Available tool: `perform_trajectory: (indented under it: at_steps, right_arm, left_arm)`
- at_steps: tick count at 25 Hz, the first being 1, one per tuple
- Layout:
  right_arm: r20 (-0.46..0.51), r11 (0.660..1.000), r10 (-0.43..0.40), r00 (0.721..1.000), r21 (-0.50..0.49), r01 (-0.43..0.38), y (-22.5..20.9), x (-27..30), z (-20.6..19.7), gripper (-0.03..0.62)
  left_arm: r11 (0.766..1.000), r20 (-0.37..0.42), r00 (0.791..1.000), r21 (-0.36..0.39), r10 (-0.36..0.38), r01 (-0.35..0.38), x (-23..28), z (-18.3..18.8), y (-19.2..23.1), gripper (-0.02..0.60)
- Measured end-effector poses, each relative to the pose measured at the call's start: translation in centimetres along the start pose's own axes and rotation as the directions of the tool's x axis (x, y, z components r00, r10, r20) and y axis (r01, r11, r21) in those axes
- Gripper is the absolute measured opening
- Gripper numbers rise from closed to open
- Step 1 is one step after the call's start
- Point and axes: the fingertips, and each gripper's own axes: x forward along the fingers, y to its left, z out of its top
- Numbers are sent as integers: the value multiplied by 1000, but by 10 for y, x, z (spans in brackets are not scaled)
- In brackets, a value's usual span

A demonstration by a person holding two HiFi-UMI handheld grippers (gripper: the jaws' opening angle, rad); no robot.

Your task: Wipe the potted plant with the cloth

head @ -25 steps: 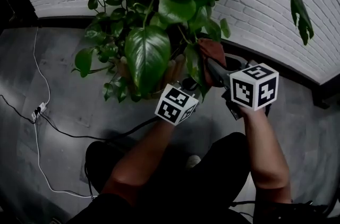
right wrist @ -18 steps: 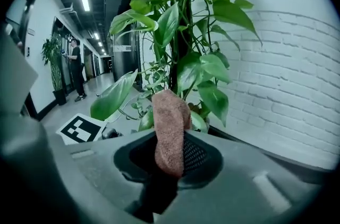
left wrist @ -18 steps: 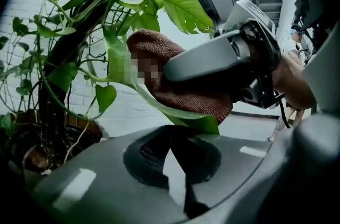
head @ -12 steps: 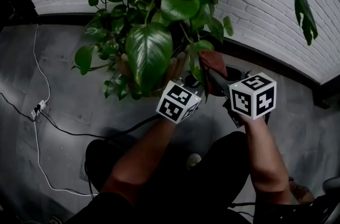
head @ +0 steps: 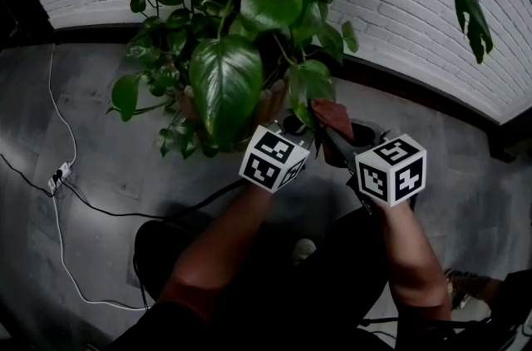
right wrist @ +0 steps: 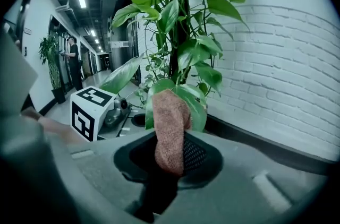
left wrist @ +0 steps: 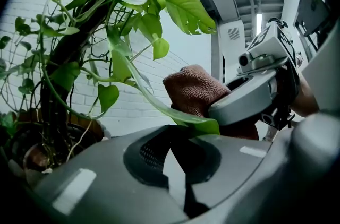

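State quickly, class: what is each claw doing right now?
Left claw: closed on the tip of a leaf.
Right claw: closed on the cloth.

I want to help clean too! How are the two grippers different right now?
The left gripper pinches the tip of a green leaf; the right gripper pinches the brown cloth. The left gripper steadies the leaf, while the right gripper holds the cloth against it. Both are shut and sit close together by the potted plant.
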Motion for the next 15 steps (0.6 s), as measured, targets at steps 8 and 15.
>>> perform_trajectory:
  at_steps: [8, 15]
  right_arm:
    - [-16, 1000, 8, 1000, 18, -8, 10, -5, -26, 65]
    - [-46, 997, 42, 998, 62, -40, 24, -10, -54, 66]
  left_arm:
    - [1000, 3, 1000, -7, 2, -2, -2, 0, -1, 15]
    - [1000, -2, 1000, -10, 7, -7, -10, 0, -2, 15]
